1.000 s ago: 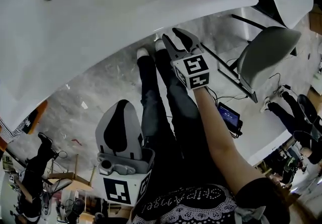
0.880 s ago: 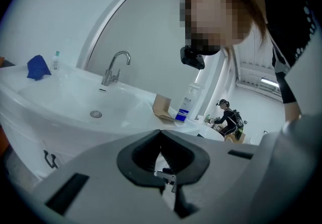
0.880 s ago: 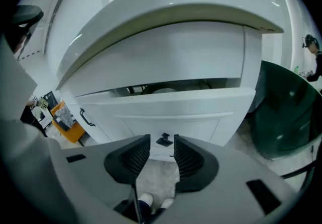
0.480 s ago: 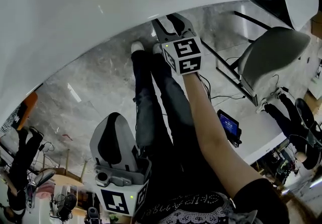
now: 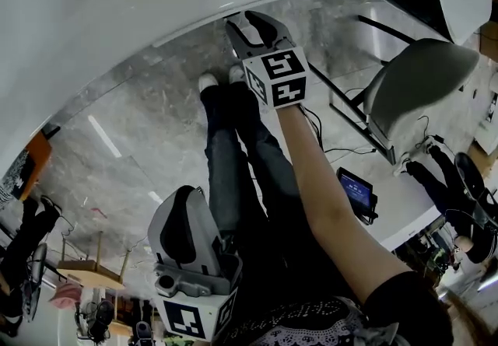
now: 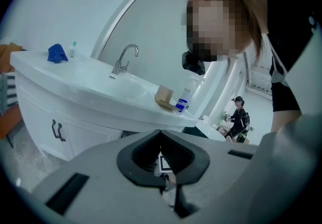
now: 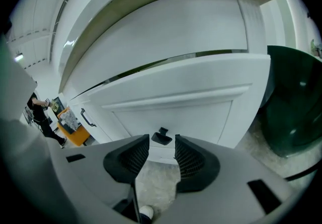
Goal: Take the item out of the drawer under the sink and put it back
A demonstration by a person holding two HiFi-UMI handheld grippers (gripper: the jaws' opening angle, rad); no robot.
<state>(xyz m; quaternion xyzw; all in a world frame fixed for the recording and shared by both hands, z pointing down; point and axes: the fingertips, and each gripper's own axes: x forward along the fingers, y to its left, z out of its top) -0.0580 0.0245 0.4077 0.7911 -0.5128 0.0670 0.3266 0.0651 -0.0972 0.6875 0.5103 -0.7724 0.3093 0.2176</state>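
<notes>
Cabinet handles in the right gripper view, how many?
2. The centre handle sits on the white panel straight ahead, framed between the jaws; the left handle is on the cabinet farther left. More may be hidden.

The way from my right gripper (image 7: 162, 155) to the drawer front (image 7: 201, 102) is free. Its jaws have just been opening, nothing is between them, and the dark handle (image 7: 162, 137) shows ahead in the gap. The sink top (image 7: 151, 11) overhangs and closes the room above. A chair (image 5: 420, 80) stands near on the right. To the left there is open floor (image 5: 148, 119).
</notes>
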